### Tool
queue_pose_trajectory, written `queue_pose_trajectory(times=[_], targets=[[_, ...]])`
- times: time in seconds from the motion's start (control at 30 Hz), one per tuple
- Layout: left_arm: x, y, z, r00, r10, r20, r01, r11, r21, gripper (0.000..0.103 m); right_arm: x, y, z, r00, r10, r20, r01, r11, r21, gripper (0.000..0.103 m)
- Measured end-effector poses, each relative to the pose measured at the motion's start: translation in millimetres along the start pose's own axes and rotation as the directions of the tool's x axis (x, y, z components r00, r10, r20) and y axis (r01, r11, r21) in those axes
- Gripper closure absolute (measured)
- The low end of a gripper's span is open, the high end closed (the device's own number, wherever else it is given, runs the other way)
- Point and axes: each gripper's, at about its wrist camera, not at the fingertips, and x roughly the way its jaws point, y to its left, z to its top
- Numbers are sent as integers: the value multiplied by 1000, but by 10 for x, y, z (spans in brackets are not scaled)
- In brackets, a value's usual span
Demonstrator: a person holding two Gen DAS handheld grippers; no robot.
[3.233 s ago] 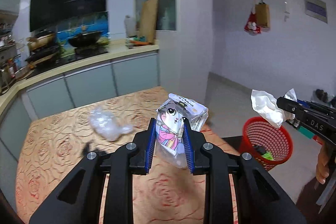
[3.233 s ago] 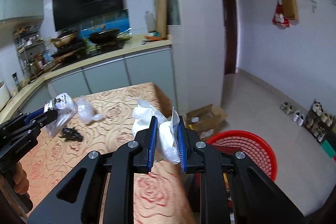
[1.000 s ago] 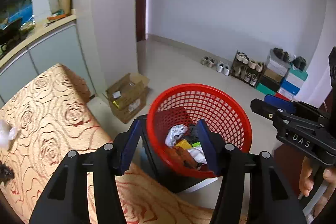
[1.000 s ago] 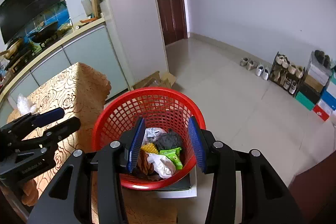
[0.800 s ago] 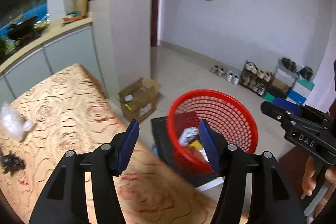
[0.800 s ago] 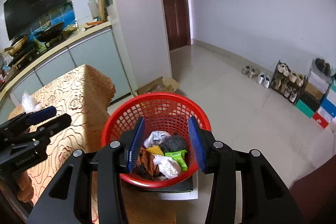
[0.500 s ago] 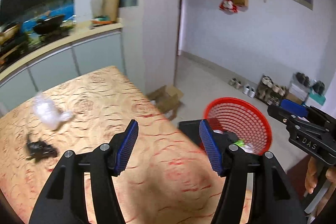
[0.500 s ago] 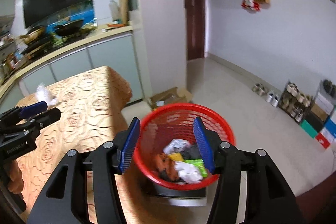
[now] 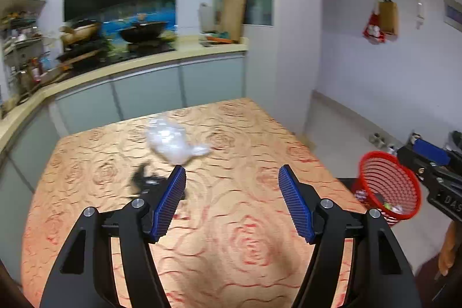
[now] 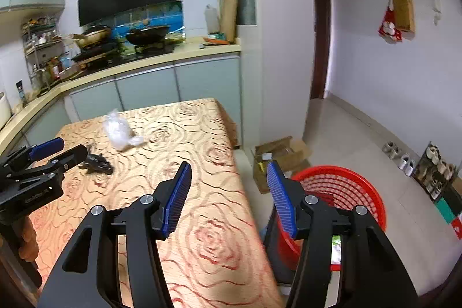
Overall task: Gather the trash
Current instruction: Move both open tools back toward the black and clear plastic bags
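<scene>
A crumpled clear plastic bag (image 9: 173, 141) lies on the rose-patterned table (image 9: 236, 238), far middle; it also shows in the right wrist view (image 10: 119, 132). A small black piece of trash (image 9: 143, 178) lies left of it, also seen in the right wrist view (image 10: 98, 160). My left gripper (image 9: 232, 198) is open and empty above the table's near half. My right gripper (image 10: 229, 197) is open and empty over the table's right edge. The red mesh basket (image 10: 343, 192) stands on the floor to the right, with trash inside (image 9: 389, 207).
A kitchen counter (image 9: 138, 65) with woks runs behind the table. An open cardboard box (image 10: 278, 155) lies on the floor by the table's corner. Shoes and a shoe rack (image 10: 427, 166) stand at the far right wall. A white pillar (image 10: 277, 48) rises beyond the table.
Both grippers have swung from above the red basket back toward the table. The snack bag and tissue held 3.2 s ago are no longer held; both jaws stand open.
</scene>
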Motion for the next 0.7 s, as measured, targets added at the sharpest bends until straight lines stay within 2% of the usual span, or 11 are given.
queue_pose_trajectory(times=[0.37,0.47,0.7], targets=[[-120,525,-129,996,93,0,-93,992,-83,38,97,445,95,998,67,8,-67,997,-37,45],[-112,627,-166,994,110,-5,-110,989,-96,34,187,567,103,996,91,-6,-91,995,-39,45],[106,965,-297,989,132,-66,-141,979,-149,32,468,843,115,991,128,-43,-130,989,-65,45]])
